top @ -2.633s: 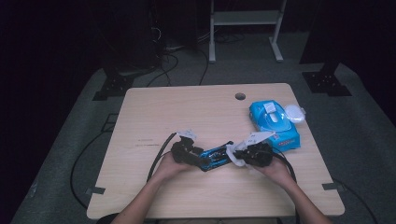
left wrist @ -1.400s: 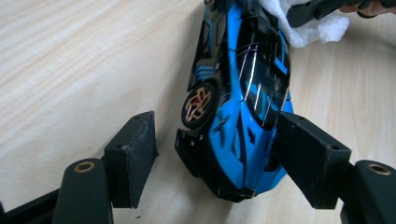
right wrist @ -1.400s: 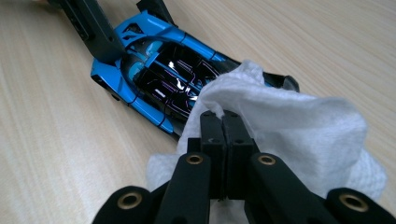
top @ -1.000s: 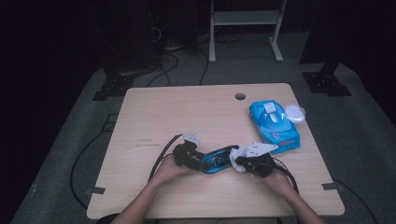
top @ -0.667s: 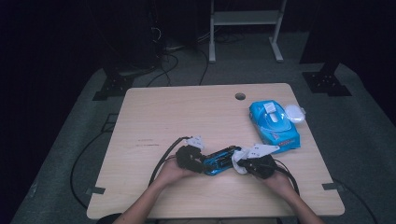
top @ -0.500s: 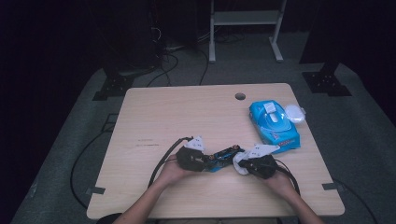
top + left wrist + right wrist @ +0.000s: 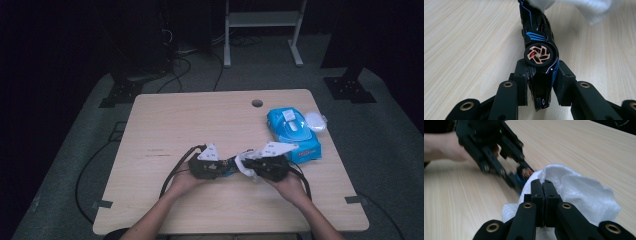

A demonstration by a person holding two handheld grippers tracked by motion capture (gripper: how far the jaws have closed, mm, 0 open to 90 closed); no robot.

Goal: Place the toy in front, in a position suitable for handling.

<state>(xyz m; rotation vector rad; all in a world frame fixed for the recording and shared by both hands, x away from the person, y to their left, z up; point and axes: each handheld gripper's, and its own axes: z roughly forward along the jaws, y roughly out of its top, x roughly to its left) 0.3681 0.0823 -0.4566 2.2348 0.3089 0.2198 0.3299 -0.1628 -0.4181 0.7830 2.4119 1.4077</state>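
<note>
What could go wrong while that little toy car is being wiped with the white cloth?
The left gripper clamps the toy car only at its tail end, so a push from the wipe might twist it loose. The right gripper pinches just a fold of the wipe, which could slip out. The open wipes pack lies close by the right hand and might get knocked.
</note>
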